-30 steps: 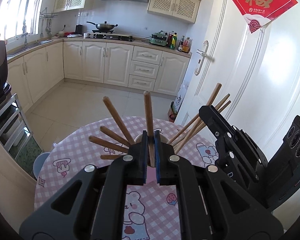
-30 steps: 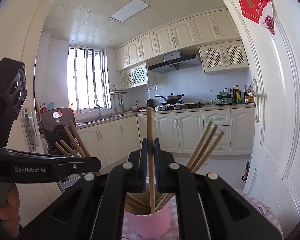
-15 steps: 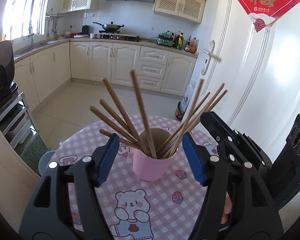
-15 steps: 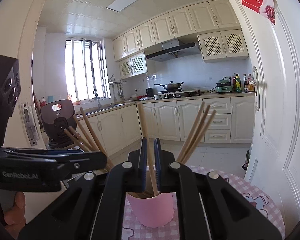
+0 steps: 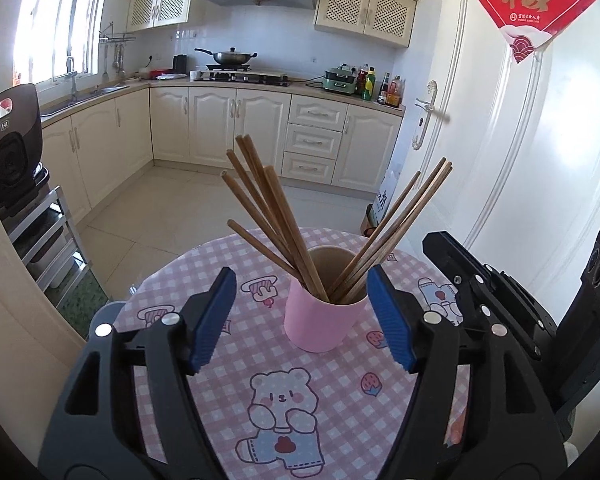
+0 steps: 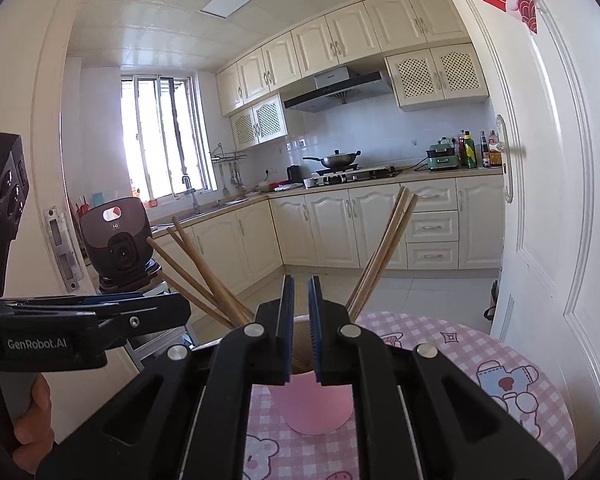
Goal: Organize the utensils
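Table (image 5: pixel 228 364) under pink cup (image 5: pixel 320 320), chopsticks (image 5: pixel 276 216) all standing in it. Left gripper (image 5: pixel 302 316) wide, just opened, nothing between pads. Right gripper (image 6: pixel 299 328) nearly closed, empty. Drop-off looks finished; next, back both away without knocking sticks.

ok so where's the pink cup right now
In the left wrist view the pink cup stands mid-frame on the checked tablecloth, chopsticks inside, framed by the open left gripper.
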Available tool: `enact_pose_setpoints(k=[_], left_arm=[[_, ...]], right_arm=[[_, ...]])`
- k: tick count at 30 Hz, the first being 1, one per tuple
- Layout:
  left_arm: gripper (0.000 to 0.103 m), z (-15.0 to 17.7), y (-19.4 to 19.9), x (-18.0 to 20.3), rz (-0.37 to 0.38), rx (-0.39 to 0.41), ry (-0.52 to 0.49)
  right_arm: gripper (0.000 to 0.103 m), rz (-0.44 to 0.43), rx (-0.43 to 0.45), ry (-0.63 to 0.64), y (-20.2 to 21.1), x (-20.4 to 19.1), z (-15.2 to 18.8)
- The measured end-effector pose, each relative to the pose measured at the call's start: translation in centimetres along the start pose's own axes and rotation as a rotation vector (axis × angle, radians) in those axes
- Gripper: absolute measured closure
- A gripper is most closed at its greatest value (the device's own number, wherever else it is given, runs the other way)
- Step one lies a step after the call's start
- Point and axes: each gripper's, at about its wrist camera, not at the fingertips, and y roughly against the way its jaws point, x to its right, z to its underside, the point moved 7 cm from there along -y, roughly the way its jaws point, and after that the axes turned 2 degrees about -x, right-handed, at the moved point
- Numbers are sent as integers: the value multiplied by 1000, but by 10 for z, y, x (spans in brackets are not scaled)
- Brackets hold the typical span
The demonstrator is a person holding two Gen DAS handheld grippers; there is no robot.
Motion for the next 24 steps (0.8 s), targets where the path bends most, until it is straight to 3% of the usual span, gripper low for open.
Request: enact_pose_setpoints(k=[5, 9, 16, 18, 24], left_arm=[[33, 6, 7, -6, -38, 10, 4], [29, 12, 17, -11, -74, 31, -6], [18, 27, 40, -25, -134, 70, 1], [16, 32, 48, -28, -158, 86, -4], [15, 42, 78, -39, -212, 144, 11]], right_arm=[[90, 5, -32, -23, 7, -2, 6], [70, 14, -47, -35, 15, -7, 10], [46, 53, -68, -17, 34, -18, 17], [35, 69, -77, -2, 39, -22, 17], [16, 102, -68, 47, 60, -39, 19]])
